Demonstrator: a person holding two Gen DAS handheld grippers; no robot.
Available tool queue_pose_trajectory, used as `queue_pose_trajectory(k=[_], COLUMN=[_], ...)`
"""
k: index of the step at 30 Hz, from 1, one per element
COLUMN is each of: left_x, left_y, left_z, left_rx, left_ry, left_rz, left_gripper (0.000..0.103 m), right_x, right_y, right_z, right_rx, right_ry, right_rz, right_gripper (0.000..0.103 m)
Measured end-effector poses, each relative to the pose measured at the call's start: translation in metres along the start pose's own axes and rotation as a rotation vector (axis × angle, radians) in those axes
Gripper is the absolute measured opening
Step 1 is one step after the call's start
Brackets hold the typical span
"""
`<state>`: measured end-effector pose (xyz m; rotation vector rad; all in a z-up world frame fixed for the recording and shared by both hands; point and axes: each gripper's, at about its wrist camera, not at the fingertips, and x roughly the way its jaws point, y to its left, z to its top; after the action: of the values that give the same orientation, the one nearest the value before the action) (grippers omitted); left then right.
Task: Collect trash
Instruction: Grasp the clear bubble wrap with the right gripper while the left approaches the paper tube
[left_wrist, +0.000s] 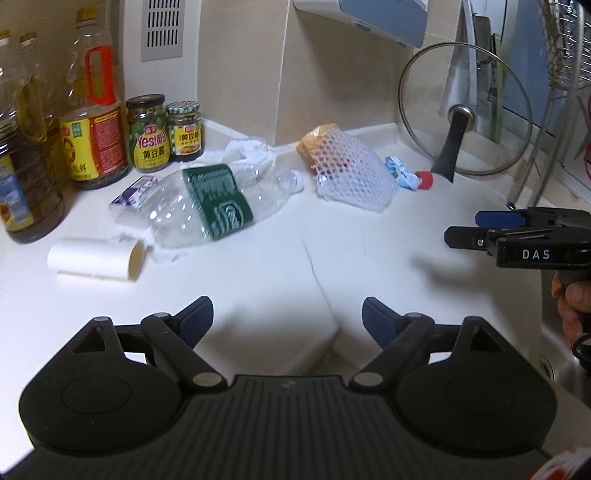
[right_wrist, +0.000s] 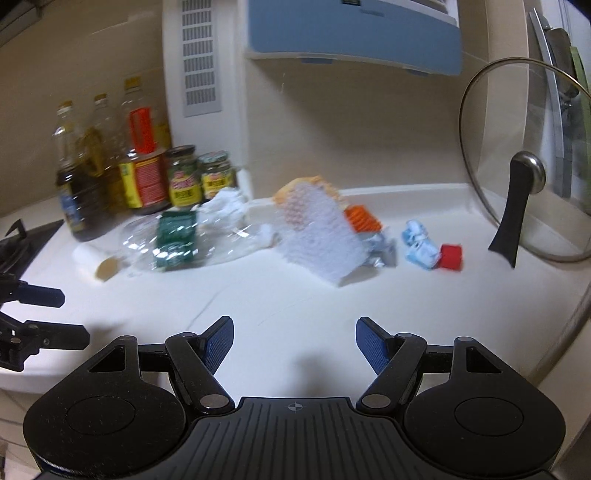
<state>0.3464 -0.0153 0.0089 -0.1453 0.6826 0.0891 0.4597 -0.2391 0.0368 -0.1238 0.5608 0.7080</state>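
White counter (left_wrist: 280, 258) is seen in the left wrist view, with all the trash lying on it untouched: a cardboard tube (left_wrist: 98, 258) at the left, just beside it a crushed bottle (left_wrist: 218, 203) with a green label, crumpled tissue (left_wrist: 251, 151) behind the bottle near the jars (left_wrist: 164, 131), a foam net (left_wrist: 351, 170) over an orange packet toward the corner, and a blue wrapper (left_wrist: 400, 171) with a red cap (left_wrist: 424, 180) near the foot of a glass lid (left_wrist: 465, 110) leaned on the wall. The left gripper (left_wrist: 288, 317) is held above the near counter with its jaws spread wide and nothing between them. The right gripper (left_wrist: 463, 229) is seen at the right edge, carried by a hand (left_wrist: 570, 306), well apart from the trash. In the right wrist view, which is blurred, the same pile is shown along the back: tube (right_wrist: 96, 264), bottle (right_wrist: 177, 240), tissue (right_wrist: 225, 206), net (right_wrist: 317, 232), wrapper (right_wrist: 419, 242) and cap (right_wrist: 451, 257). The right gripper (right_wrist: 294, 341) is held over bare counter (right_wrist: 295, 295), jaws parted and empty, and the left gripper (right_wrist: 62, 314) is seen at the left edge. No bin or bag is visible in either view. The task is judged to be at its start: nothing is collected, and every piece remains to be picked up.
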Motion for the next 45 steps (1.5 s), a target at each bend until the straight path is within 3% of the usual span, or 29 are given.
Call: queue_pose_trajectory(k=[8,18,27,29,31,34,38,45], left_x=[0.037,0.073,0.075,0.073,0.070,0.067,0.068,0.072], left_y=[0.006,0.051,0.107,0.115,0.124,0.136,0.144,0.162], left_z=[0.027,0.061,0.072,0.074,0.074,0.072,0.064,0.047], left_rx=[0.036,0.206,0.157,0.164,0.171,0.175,0.182,0.112], left_ry=[0.002,0.032,0.042,0.040,0.042,0.053,0.092,0.129], left_rz=[0.094,0.228,0.287,0.300,0.307,0.312,0.293,0.238], left_gripper=[0.087,0.091,0.092,0.092,0.092,0.092,0.092,0.103], right_x=[0.049,0.115,0.150,0.156,0.160,0.161,0.155,0.139], right_y=[-0.029,-0.049,-0.049,-0.048,-0.046,-0.044,-0.042,-0.036], right_z=[0.039,0.077,0.086,0.087,0.088,0.088,0.085,0.080], right_rx=[-0.093,-0.150,-0.149,-0.150,-0.151,-0.146,-0.123,-0.126], right_ry=[0.005,0.026,0.052,0.065,0.077,0.084,0.078,0.077], right_rz=[0.050,0.097,0.115,0.117,0.116,0.117,0.116,0.119], right_gripper=[0.073,0.073,0.071,0.049,0.038,0.012,0.011,0.011])
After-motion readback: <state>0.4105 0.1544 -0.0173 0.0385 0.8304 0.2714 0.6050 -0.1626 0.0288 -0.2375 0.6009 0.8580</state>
